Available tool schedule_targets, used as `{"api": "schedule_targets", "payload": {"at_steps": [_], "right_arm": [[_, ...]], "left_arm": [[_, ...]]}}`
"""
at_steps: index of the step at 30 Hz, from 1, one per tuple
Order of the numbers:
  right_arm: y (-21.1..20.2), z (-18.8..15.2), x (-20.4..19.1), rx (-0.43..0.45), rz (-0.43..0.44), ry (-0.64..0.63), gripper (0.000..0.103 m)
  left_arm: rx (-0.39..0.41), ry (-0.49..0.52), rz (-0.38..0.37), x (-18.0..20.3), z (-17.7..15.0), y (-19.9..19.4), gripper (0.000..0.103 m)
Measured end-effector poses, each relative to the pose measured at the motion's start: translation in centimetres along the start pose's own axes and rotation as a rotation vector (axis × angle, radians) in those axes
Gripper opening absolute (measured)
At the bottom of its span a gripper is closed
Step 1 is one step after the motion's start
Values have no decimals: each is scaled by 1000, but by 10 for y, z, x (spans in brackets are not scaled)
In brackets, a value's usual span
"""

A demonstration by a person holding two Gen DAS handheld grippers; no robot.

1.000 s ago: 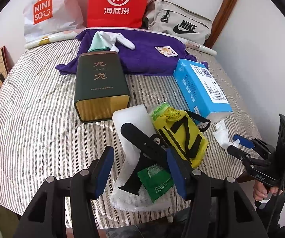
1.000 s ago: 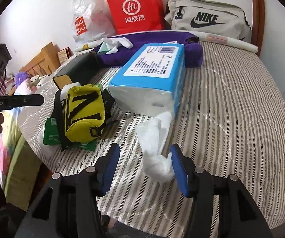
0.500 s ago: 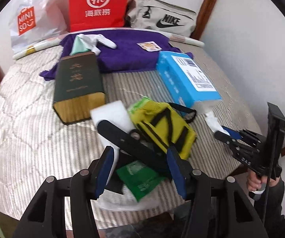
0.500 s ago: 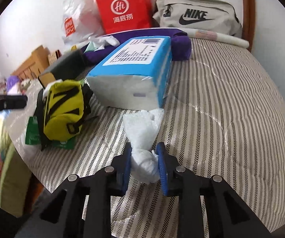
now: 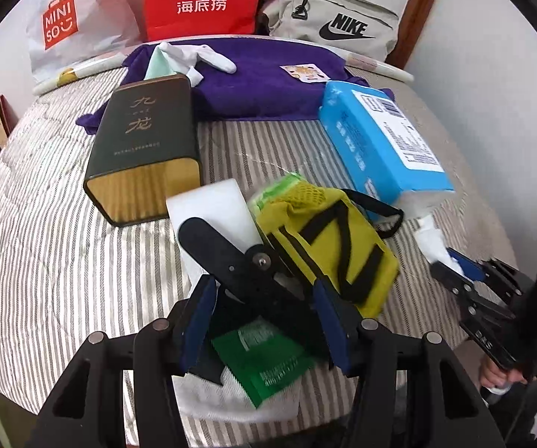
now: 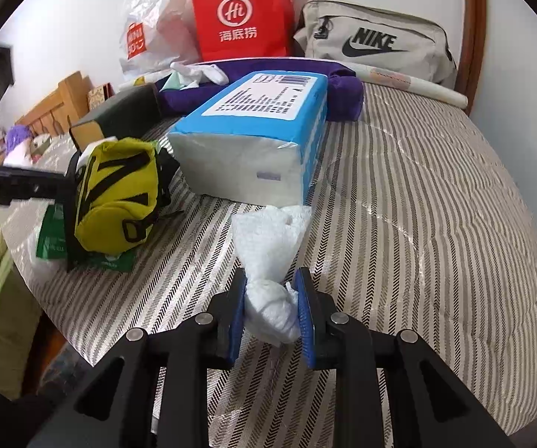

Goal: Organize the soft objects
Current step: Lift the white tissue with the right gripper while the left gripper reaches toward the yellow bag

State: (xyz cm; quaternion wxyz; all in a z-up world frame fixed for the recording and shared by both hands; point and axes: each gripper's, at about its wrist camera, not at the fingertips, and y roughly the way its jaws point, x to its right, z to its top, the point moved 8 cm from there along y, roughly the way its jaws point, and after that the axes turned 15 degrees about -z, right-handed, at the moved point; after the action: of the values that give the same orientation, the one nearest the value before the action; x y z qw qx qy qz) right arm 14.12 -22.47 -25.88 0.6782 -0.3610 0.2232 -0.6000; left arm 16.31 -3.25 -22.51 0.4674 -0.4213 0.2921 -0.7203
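Note:
My right gripper (image 6: 271, 306) is shut on a crumpled white tissue (image 6: 268, 250) that trails out of the open end of a blue tissue pack (image 6: 257, 138) on the striped bed. From the left wrist view the right gripper (image 5: 455, 261) pinches that tissue (image 5: 430, 233) beside the pack (image 5: 380, 142). My left gripper (image 5: 264, 321) is open, its fingers on either side of a black folding stand (image 5: 231, 261) and a green packet (image 5: 264, 354). A yellow pouch with black straps (image 5: 328, 239) lies just past it, over a white foam sheet (image 5: 216, 209).
A dark green box (image 5: 145, 145) lies left of the pouch. A purple towel (image 5: 261, 78) with white socks (image 5: 197, 56) lies at the back. A red bag (image 5: 201, 0), a Miniso bag (image 5: 63, 26) and a grey Nike bag (image 5: 335, 26) stand against the wall. The bed edge is close below the grippers.
My right gripper closed on the white tissue, which now stretches taut from the pack. My left gripper moved closer over the black stand and green packet, still open.

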Motion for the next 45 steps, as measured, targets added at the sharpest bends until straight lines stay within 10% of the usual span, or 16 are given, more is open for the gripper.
{"api": "schedule_targets", "payload": {"at_steps": [6, 17, 32, 45], "right_arm": [[-1, -1, 0, 6, -9, -5, 25], [-1, -1, -1, 6, -10, -9, 25], [0, 0, -2, 7, -21, -17, 27], [0, -1, -1, 7, -22, -9, 27]], "left_arm": [[34, 67, 91, -2, 7, 1, 33], [94, 12, -19, -19, 14, -23, 19], [64, -54, -168, -8, -6, -27, 20], [39, -30, -35, 1, -12, -14, 24]]}}
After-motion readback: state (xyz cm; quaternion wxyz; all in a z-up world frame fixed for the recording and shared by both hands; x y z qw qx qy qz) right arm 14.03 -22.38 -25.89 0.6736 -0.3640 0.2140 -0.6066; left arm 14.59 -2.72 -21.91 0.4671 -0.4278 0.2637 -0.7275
